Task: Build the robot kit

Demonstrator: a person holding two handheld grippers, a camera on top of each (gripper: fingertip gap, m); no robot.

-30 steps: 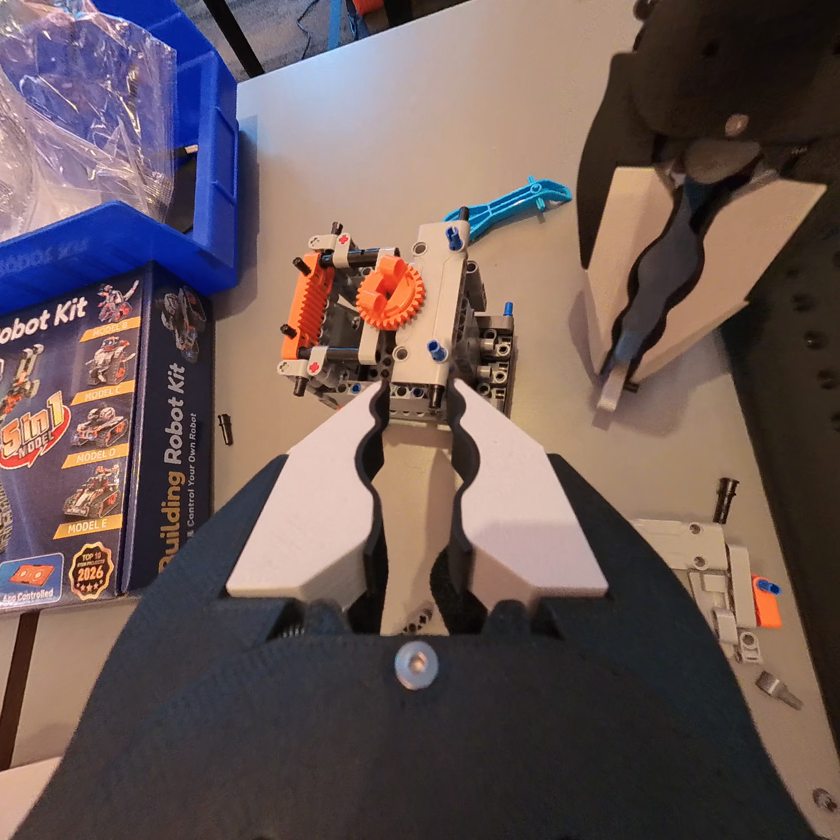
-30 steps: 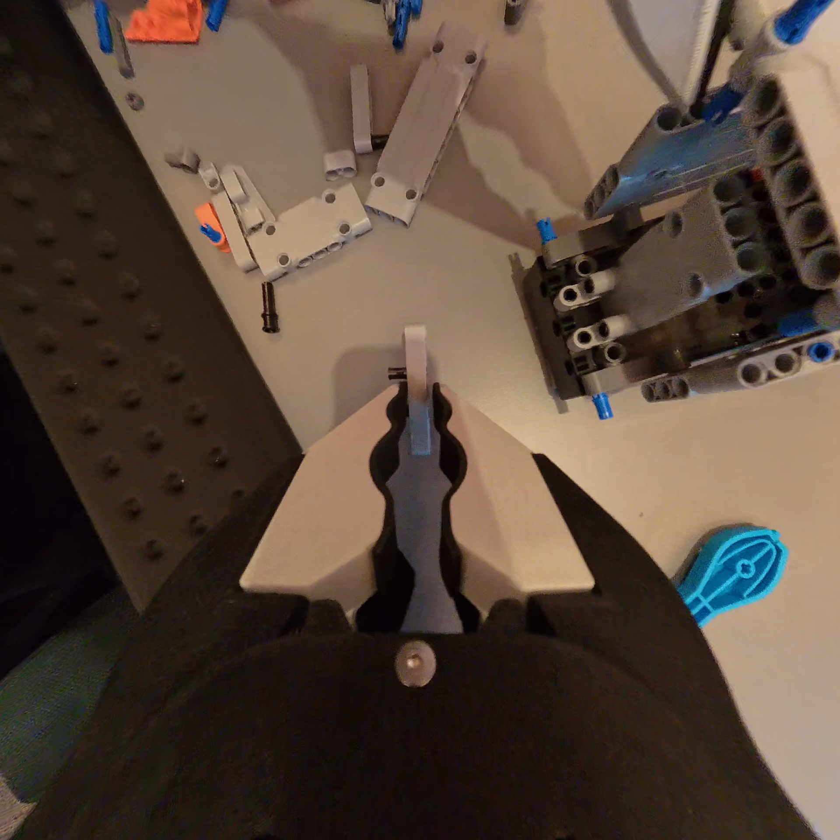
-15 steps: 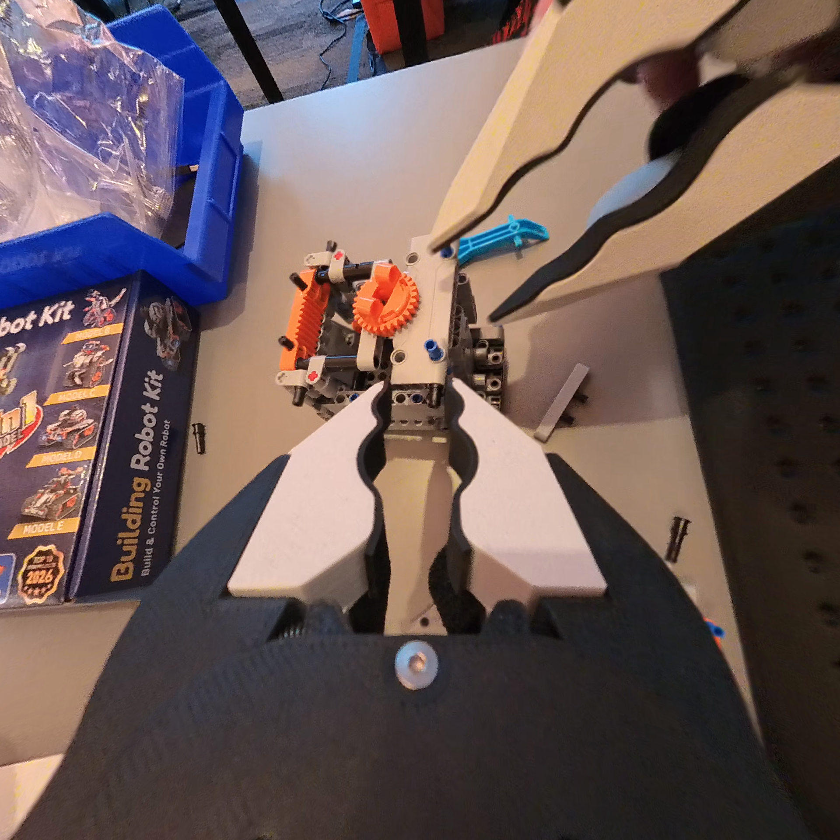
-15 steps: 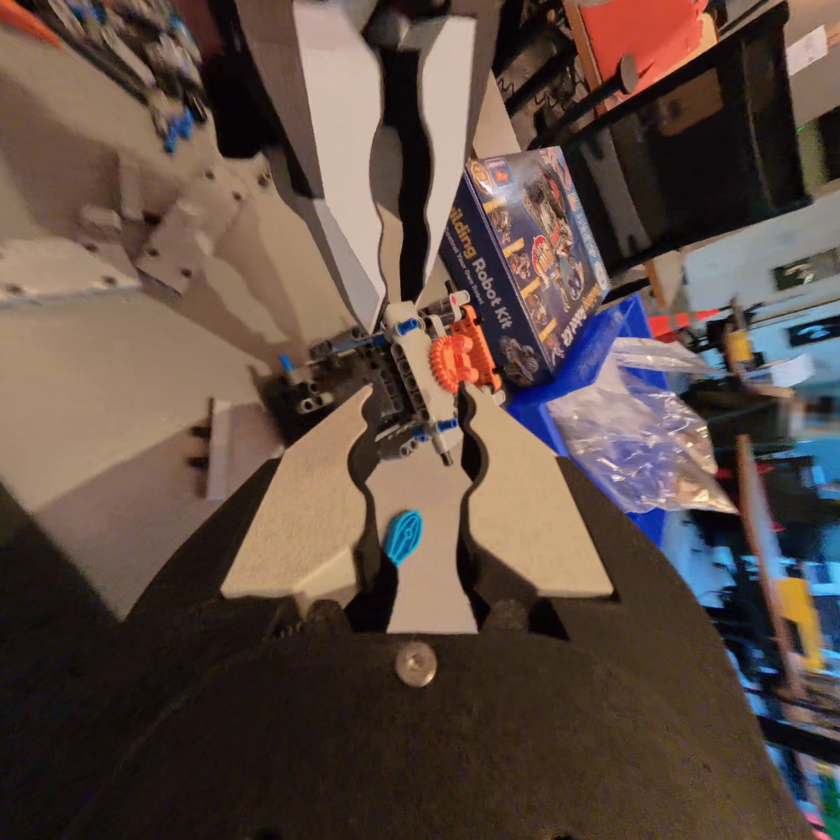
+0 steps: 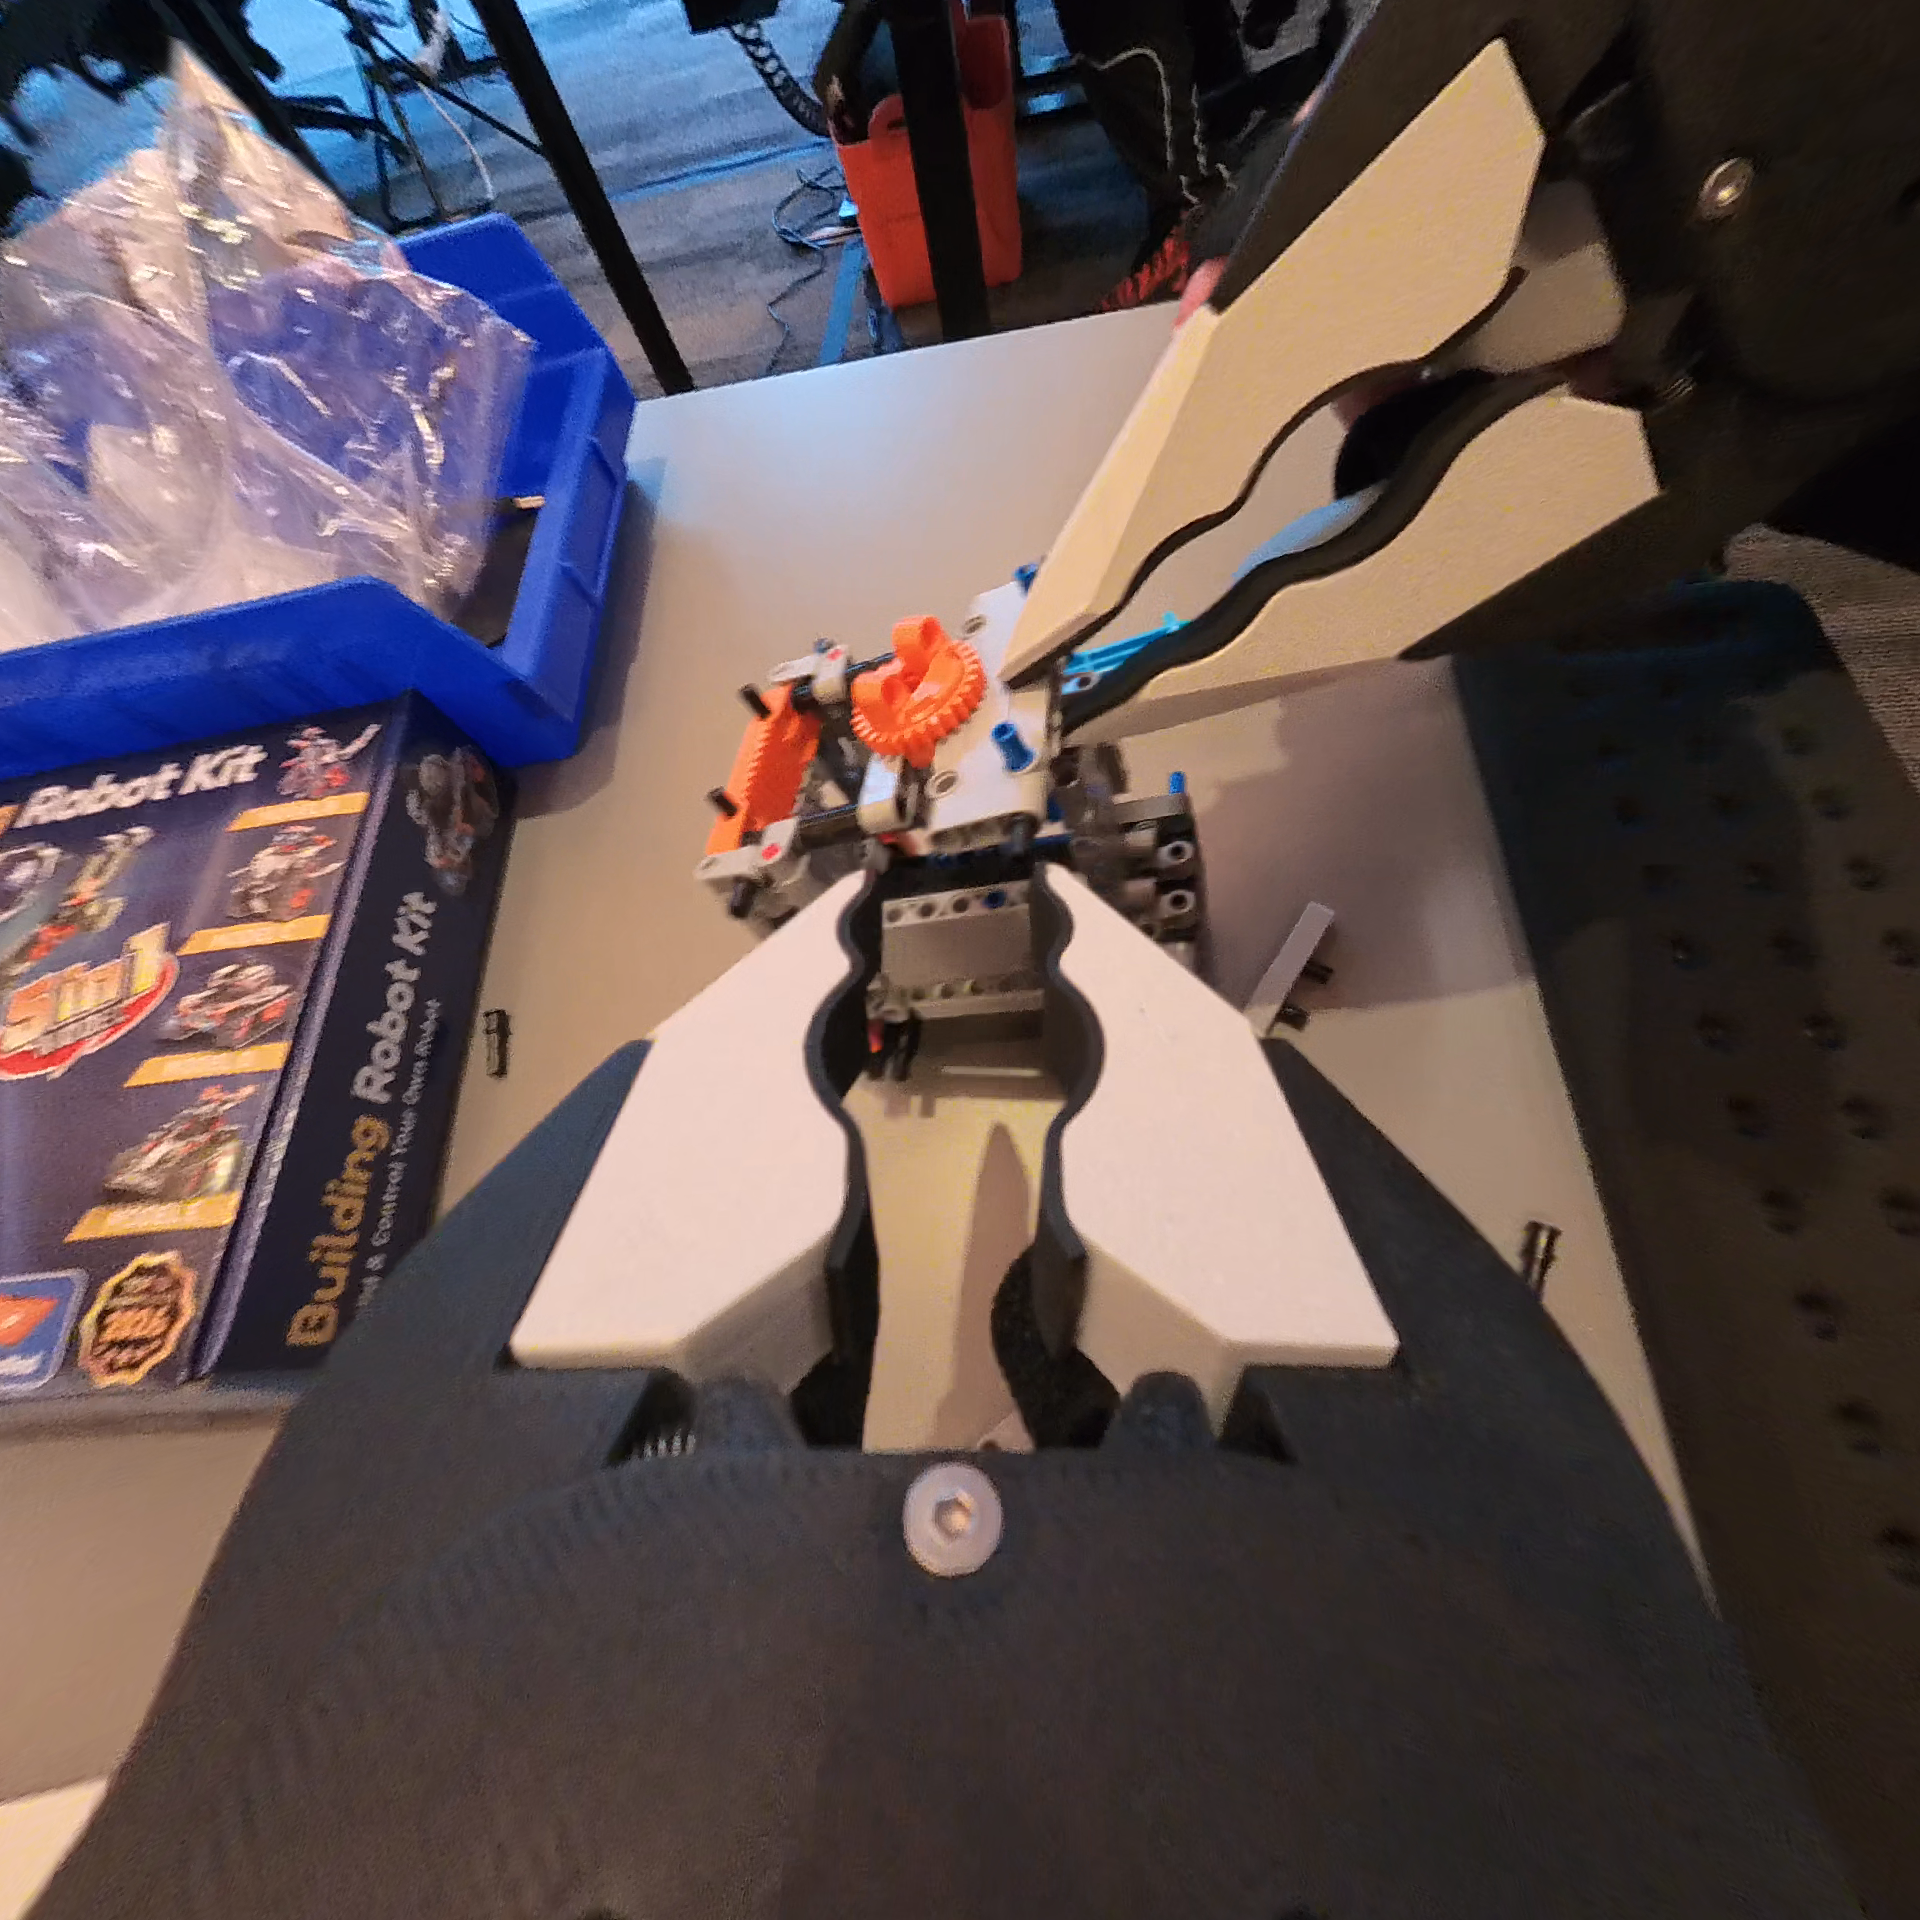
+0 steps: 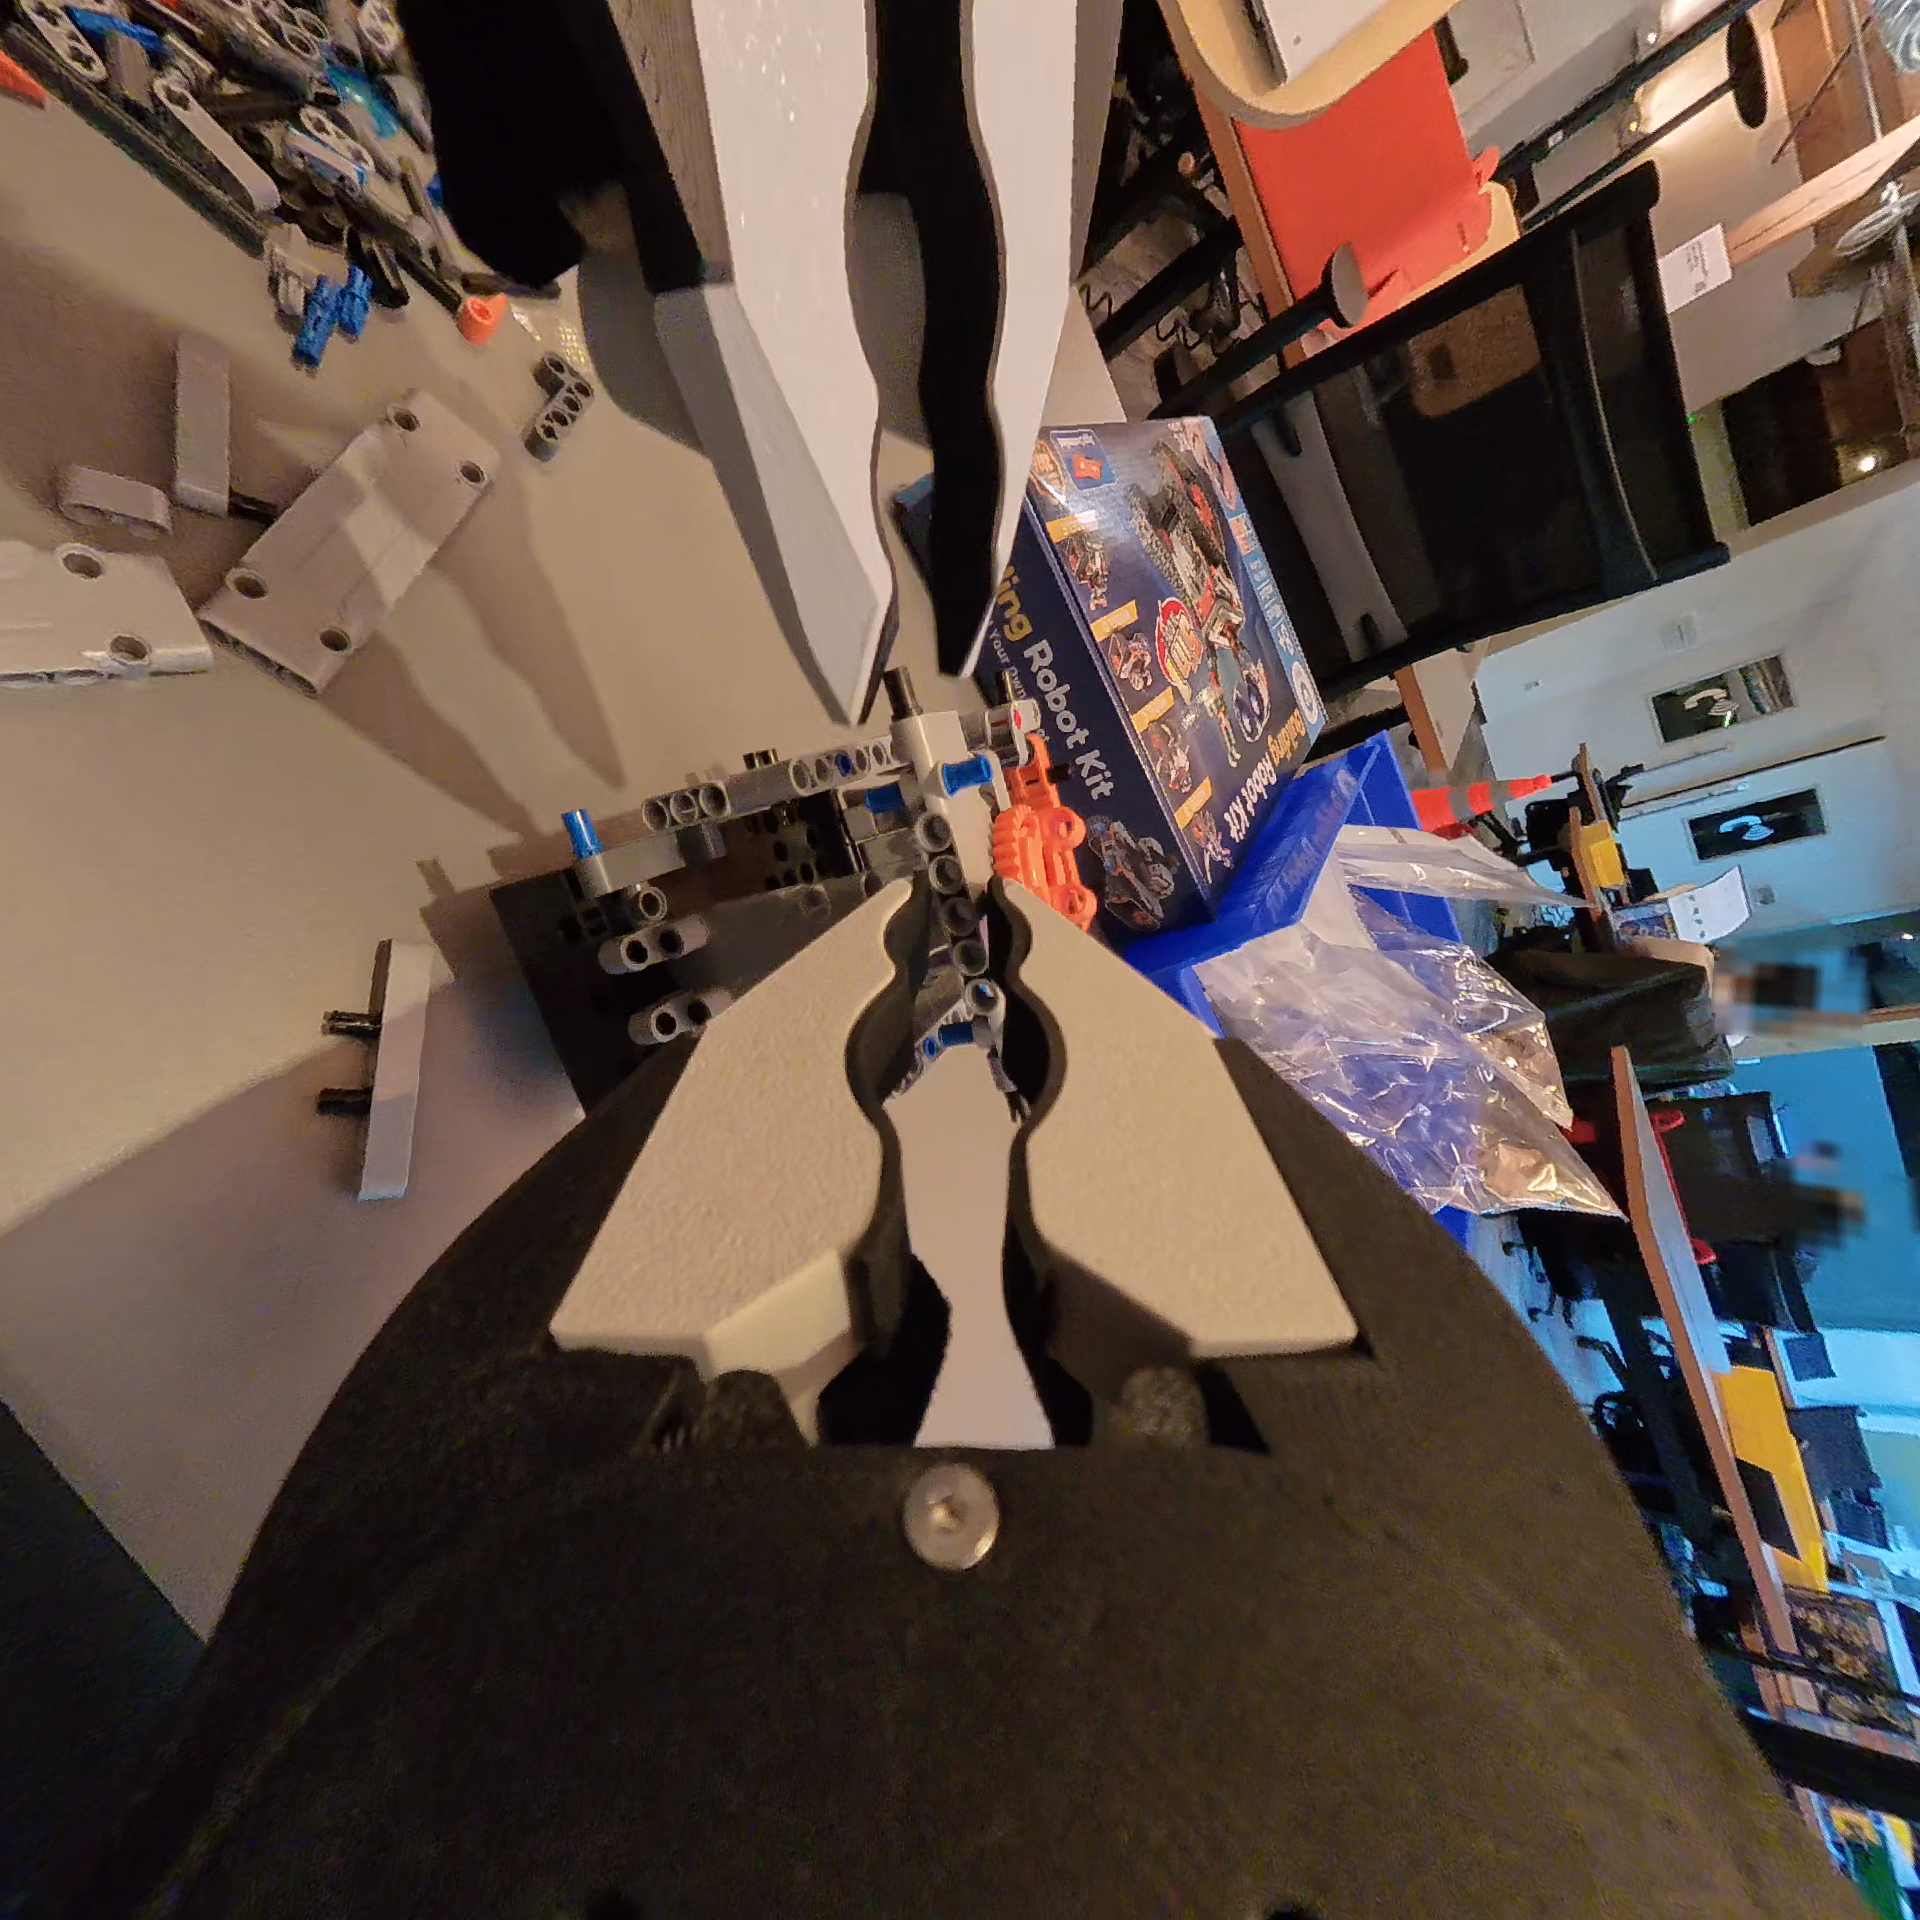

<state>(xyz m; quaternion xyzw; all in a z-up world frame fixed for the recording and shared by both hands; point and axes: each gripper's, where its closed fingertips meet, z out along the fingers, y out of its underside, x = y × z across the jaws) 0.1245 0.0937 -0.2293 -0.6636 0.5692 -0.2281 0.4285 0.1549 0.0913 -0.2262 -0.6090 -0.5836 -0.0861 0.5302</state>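
Observation:
A brick model [image 5: 935, 758] with an orange gear [image 5: 920, 691] and an orange toothed rack stands on the pale table. My left gripper [image 5: 956, 894] is shut on the model's grey near end. My right gripper [image 5: 1039, 675] comes in from the upper right, and its tips pinch the model's white top beam. In the right wrist view my right gripper [image 6: 951, 904] is shut on the model [image 6: 779, 831] at a holed beam beside the gear. The left gripper [image 6: 914, 686] reaches down to the model from above.
A grey beam with black pins [image 5: 1288, 961] lies right of the model. A blue bin [image 5: 312, 644] with a plastic bag and a dark blue kit box [image 5: 208, 1039] stand to the left. A dark perforated mat [image 5: 1714, 1039] lies on the right. Loose grey panels [image 6: 353, 540] lie beyond. Less than 4 cm separates the two grippers' tips.
My right gripper let go of the grey beam, which now lies on the table, swung over to the model and closed on its top beam. My left gripper kept its hold.

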